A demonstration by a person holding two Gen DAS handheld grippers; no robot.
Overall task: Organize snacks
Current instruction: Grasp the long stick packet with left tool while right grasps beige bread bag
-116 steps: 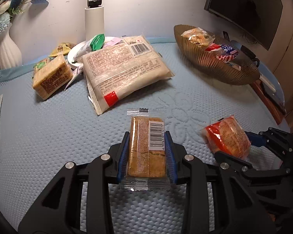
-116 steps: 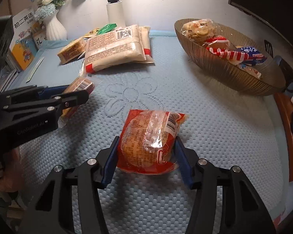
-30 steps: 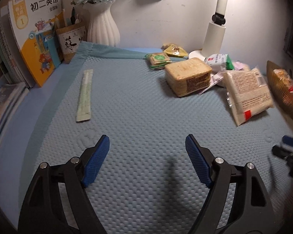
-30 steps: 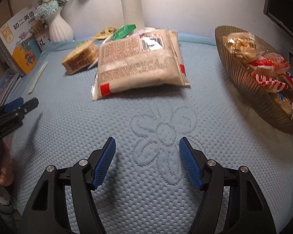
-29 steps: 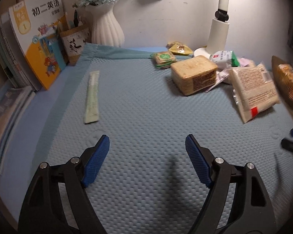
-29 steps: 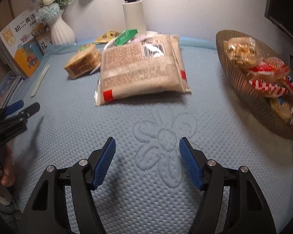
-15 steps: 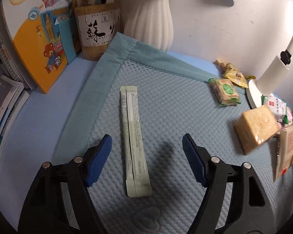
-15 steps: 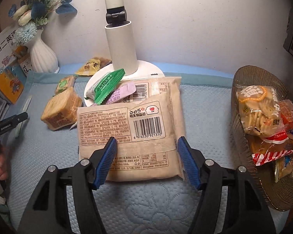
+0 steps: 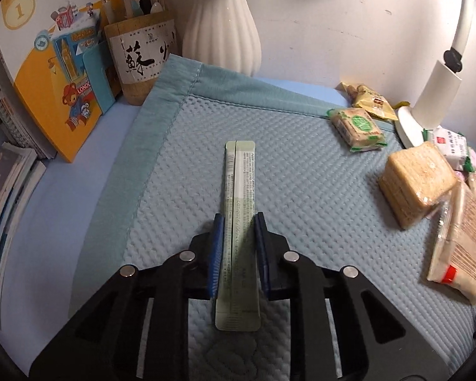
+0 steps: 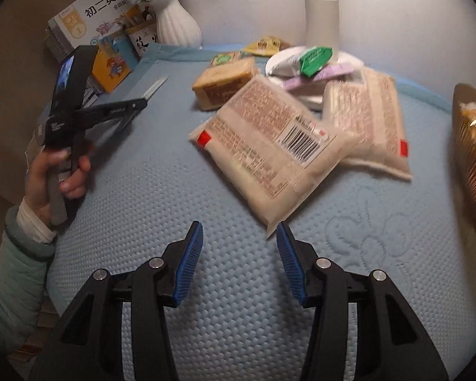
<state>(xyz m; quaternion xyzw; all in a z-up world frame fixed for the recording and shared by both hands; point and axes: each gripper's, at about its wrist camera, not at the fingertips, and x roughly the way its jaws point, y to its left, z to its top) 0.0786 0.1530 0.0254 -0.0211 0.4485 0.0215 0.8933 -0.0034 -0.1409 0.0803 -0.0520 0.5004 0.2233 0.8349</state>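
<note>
Left claw (image 9: 237, 231) clenched on the long pale-green stick sachet (image 9: 239, 190) — blue pads (image 9: 215, 247) grip it near its near end, the far end pointing at the white vase (image 9: 222, 19). The sachet sits at the left of the quilted blue mat (image 9: 301, 197) on the worktop. Right claw (image 10: 239, 238) released, nothing between the pads, over bare mat. Just beyond its right pad is the corner of a large beige snack bag (image 10: 269, 146), which overlaps a second bag (image 10: 371, 120). Cracker pack (image 10: 225, 82) farther back; brown basket (image 10: 472, 146) at far right.
</note>
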